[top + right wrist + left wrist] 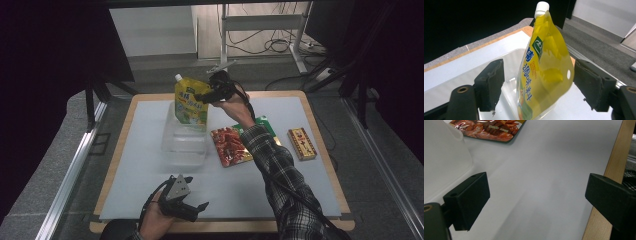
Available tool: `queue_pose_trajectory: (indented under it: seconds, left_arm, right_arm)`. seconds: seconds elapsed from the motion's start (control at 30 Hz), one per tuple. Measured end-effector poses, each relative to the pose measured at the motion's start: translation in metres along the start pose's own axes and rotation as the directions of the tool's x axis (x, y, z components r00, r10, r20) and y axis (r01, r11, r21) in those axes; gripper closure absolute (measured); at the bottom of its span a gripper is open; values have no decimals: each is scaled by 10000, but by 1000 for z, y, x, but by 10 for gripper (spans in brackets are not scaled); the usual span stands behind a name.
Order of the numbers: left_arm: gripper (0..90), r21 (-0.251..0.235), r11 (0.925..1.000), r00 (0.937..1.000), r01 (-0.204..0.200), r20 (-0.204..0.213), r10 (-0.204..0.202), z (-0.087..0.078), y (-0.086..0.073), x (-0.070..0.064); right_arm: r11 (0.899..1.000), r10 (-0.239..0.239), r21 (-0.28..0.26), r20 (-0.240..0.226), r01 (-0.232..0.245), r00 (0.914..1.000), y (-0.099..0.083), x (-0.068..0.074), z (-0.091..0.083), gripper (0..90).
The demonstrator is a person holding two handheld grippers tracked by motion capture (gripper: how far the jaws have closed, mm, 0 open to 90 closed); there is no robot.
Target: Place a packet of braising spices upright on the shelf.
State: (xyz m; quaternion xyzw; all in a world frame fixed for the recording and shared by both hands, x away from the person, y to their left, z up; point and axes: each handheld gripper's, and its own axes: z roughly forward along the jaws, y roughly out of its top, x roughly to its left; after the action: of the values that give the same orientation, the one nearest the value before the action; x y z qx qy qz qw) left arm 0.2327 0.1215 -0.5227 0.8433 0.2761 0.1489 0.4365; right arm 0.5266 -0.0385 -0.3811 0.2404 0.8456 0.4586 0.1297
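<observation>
Inside clear bin (pixel 184 145), yellow pouch (pixel 190 102) upright, spout up

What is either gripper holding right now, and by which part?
Nothing is held. The right gripper is open, its jaws either side of the yellow spouted pouch standing in the clear container, not touching. The left gripper is open over the table.

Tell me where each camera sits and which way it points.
High view: above the near table edge, looking forward and down; both forearms, left claw, right claw.
Left gripper view: on the left claw, facing the white mat; open jaws.
Right gripper view: on the right claw, facing the yellow pouch.
Shared: high and right views show the pouch in the clear tub.
</observation>
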Motion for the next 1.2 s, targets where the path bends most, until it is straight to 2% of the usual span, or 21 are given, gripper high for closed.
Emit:
queue_pose_trajectory:
  seconds: [0.2, 0.67, 1.2]
  left_arm:
    - [52, 2, 10000, 10000, 10, -7, -10, 0, 0, 0]
    - [52, 10, 10000, 10000, 89, 28, -89, 2, -1, 0]
    - [40, -29, 9999, 9999, 134, -36, -135, 2, 0, 0]
  right_arm:
    - [9999, 123, 2, -74, -123, 9999, -4, 0, -6, 226]
    - [9997, -106, 210, -413, 115, 9991, -23, 5, -25, 111]
    - [9986, -348, 378, -800, 379, 9962, -48, 16, -41, 64]
